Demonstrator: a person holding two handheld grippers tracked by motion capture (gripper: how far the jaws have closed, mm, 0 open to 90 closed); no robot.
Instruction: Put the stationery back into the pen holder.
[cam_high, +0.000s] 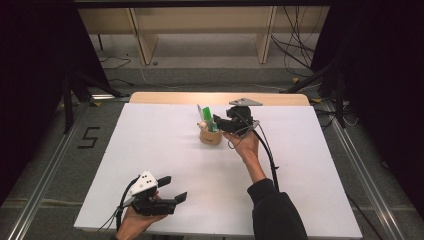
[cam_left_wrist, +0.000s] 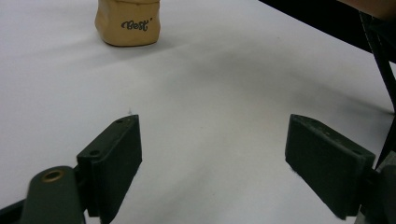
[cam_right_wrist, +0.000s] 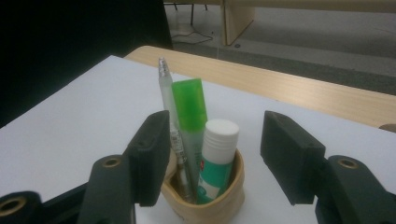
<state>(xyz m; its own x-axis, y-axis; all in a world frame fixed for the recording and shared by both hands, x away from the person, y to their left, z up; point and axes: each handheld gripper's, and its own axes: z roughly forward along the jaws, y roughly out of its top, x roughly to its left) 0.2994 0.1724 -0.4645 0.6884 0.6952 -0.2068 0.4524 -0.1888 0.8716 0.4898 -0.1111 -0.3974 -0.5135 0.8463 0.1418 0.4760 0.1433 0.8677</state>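
Observation:
A tan soft pen holder (cam_high: 210, 137) stands near the middle of the white table (cam_high: 150, 150); it reads "Best" in the left gripper view (cam_left_wrist: 128, 24). It holds a green highlighter (cam_right_wrist: 189, 106), a white-capped glue stick (cam_right_wrist: 218, 156) and a clear pen (cam_right_wrist: 164, 88), all upright. My right gripper (cam_high: 218, 123) hovers just right of and above the holder, open, its jaws either side of the glue stick and highlighter tops (cam_right_wrist: 217, 128) without touching. My left gripper (cam_high: 173, 188) rests low at the front left, open and holding nothing (cam_left_wrist: 212, 163).
A wooden strip (cam_high: 220, 97) runs along the table's far edge. Beyond it are shelving legs and floor cables (cam_high: 295, 45). The right gripper's cable (cam_high: 270, 155) trails along the forearm. Dark curtains flank both sides.

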